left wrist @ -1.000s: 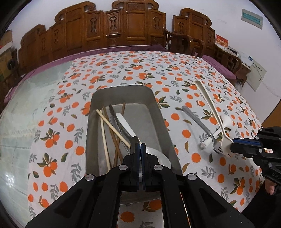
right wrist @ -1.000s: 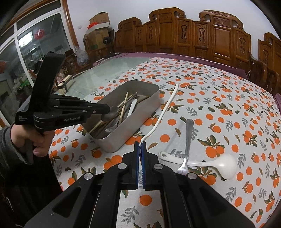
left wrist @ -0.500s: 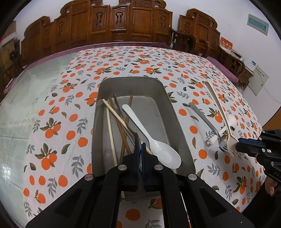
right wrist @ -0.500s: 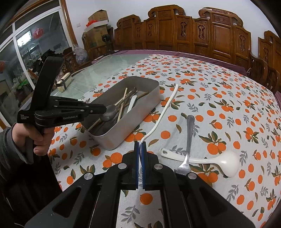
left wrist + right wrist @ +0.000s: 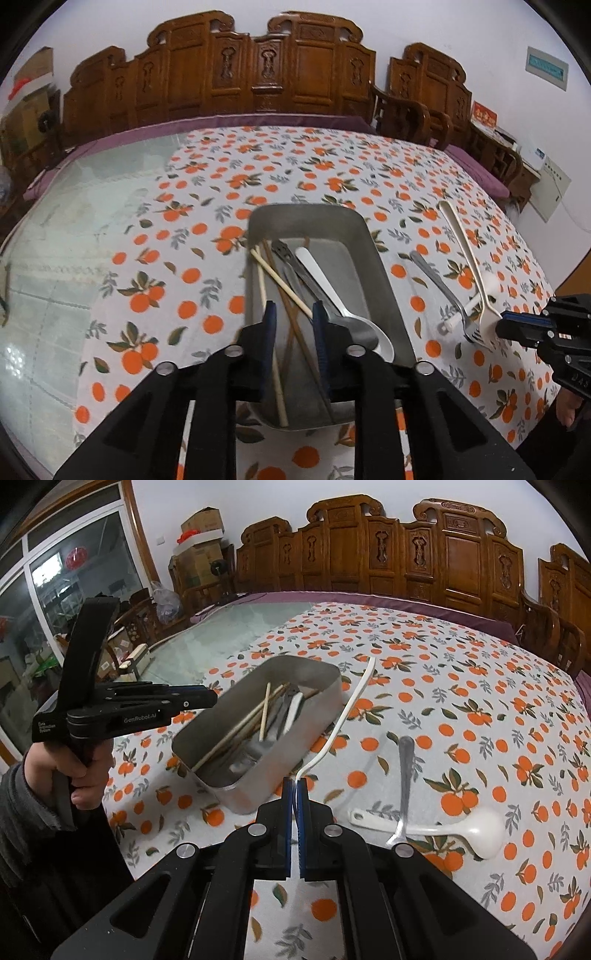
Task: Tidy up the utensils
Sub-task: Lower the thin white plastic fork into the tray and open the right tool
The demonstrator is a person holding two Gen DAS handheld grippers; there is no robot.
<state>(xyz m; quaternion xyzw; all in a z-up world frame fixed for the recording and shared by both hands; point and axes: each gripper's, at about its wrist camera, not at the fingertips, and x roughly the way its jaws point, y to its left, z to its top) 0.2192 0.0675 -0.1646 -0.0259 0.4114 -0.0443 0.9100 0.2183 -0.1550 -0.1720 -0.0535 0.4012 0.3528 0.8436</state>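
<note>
A metal tray (image 5: pixel 380 273) (image 5: pixel 314 716) holds chopsticks (image 5: pixel 280 284), a white spoon (image 5: pixel 332 288) and metal utensils. My left gripper (image 5: pixel 294 314) is open and empty above the tray's near end; it also shows in the right wrist view (image 5: pixel 207 698). My right gripper (image 5: pixel 294 786) is shut on the head of a long white fork (image 5: pixel 347 709) (image 5: pixel 465 254), which lies right of the tray. In the left wrist view the right gripper (image 5: pixel 506 326) shows at the right edge. A metal fork (image 5: pixel 404 775) (image 5: pixel 439 288) lies across a white ladle (image 5: pixel 443 827).
The table has an orange-patterned cloth (image 5: pixel 295 166) and a bare glass part (image 5: pixel 74 221) on the left. Carved wooden chairs (image 5: pixel 258 74) stand along the far edge. Boxes (image 5: pixel 203 535) and a window lie beyond the table.
My left gripper has opened, let the metal spoon down into the tray and drawn back. My right gripper stays shut on the white fork.
</note>
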